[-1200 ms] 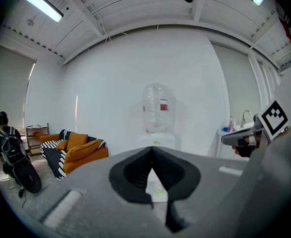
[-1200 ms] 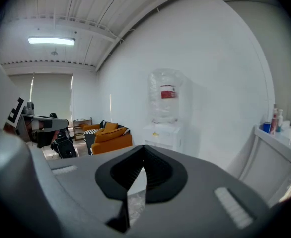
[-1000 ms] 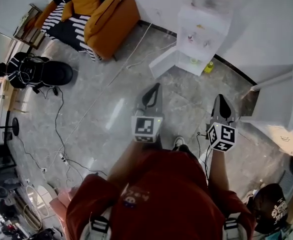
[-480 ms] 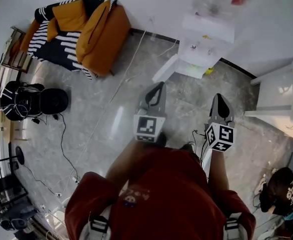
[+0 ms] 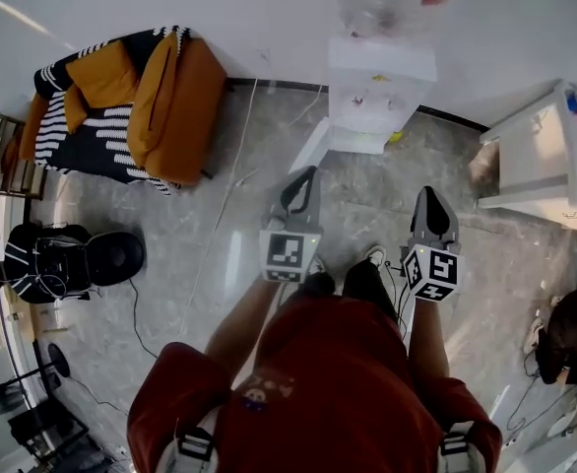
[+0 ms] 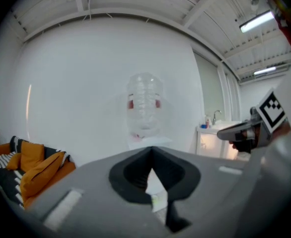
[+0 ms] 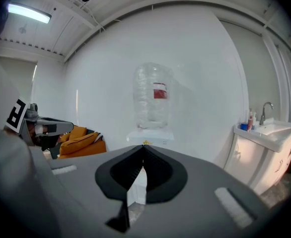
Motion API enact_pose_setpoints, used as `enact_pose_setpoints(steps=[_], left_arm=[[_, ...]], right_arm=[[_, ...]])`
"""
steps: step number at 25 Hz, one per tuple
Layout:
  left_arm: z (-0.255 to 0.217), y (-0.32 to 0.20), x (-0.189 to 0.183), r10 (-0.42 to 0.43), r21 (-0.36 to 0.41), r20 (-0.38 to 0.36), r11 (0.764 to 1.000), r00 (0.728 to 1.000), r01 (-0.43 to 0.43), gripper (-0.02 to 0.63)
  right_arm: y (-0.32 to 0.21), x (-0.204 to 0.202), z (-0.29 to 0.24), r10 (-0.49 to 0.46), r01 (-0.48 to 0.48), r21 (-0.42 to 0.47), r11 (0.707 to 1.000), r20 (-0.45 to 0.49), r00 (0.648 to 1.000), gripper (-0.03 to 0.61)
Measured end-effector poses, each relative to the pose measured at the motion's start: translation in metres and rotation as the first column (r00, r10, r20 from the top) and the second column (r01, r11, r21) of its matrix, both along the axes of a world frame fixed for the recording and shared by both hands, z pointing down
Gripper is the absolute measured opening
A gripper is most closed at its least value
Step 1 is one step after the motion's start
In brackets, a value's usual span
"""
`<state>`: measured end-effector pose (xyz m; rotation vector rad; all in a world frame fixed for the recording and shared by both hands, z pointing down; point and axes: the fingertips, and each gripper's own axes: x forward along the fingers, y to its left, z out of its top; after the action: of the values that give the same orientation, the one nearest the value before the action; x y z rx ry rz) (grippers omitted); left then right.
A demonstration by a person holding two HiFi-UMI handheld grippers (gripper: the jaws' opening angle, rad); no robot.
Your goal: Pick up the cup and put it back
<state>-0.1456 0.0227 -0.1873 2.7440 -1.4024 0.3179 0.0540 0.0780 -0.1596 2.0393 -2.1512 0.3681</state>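
I cannot make out a cup in any view. My left gripper (image 5: 306,177) and right gripper (image 5: 430,197) are held side by side at waist height over the grey floor, both pointing at a white water dispenser (image 5: 379,87) against the wall. Each is shut with nothing between its jaws. In the left gripper view the shut left gripper (image 6: 152,150) points at the clear bottle (image 6: 144,103) on top of the dispenser. The right gripper (image 7: 144,147) points at the same bottle (image 7: 154,100), also from some way off.
An orange armchair with striped cushions (image 5: 165,101) stands at the left by the wall. A white sink cabinet (image 5: 549,161) stands at the right. A black bag (image 5: 67,264) and cables lie on the floor at the left. My feet (image 5: 352,279) are below the grippers.
The dispenser, armchair and cabinet have shifted in the head view as the person turns to face the dispenser. Both grippers stay shut and keep their place before the body.
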Motion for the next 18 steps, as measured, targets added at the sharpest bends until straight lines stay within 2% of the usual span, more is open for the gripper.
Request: enact_pose_setpoints(steps=[5,9,12,16,18], left_arm=[[-0.008,-0.012,0.025,-0.046,0.034,-0.014,0.998,0.999,0.046,0.000],[-0.010,-0.016,0.050,-0.077,0.031,-0.010,0.997,0.997,0.077,0.000],[-0.012,-0.024,0.066,-0.116,0.027,0.000,0.993,0.993,0.116,0.000],[-0.013,-0.021,0.084,-0.191,0.037,-0.036,0.981,0.981,0.193,0.000],[-0.013,-0.020,0.090,-0.210,0.037,-0.030,0.977,0.977,0.211,0.000]], right_arm=[[-0.014,0.031,-0.007,-0.015,0.015,0.016,1.000,-0.007,1.000,0.000],[-0.025,0.063,-0.009,-0.045,0.045,0.018,0.999,-0.025,0.999,0.000],[-0.038,0.083,-0.011,-0.072,0.072,0.022,0.997,-0.011,0.997,0.000],[-0.045,0.109,0.001,-0.105,0.105,0.017,0.994,0.019,0.994,0.000],[-0.050,0.114,0.007,-0.124,0.124,0.016,0.992,0.034,0.992,0.000]])
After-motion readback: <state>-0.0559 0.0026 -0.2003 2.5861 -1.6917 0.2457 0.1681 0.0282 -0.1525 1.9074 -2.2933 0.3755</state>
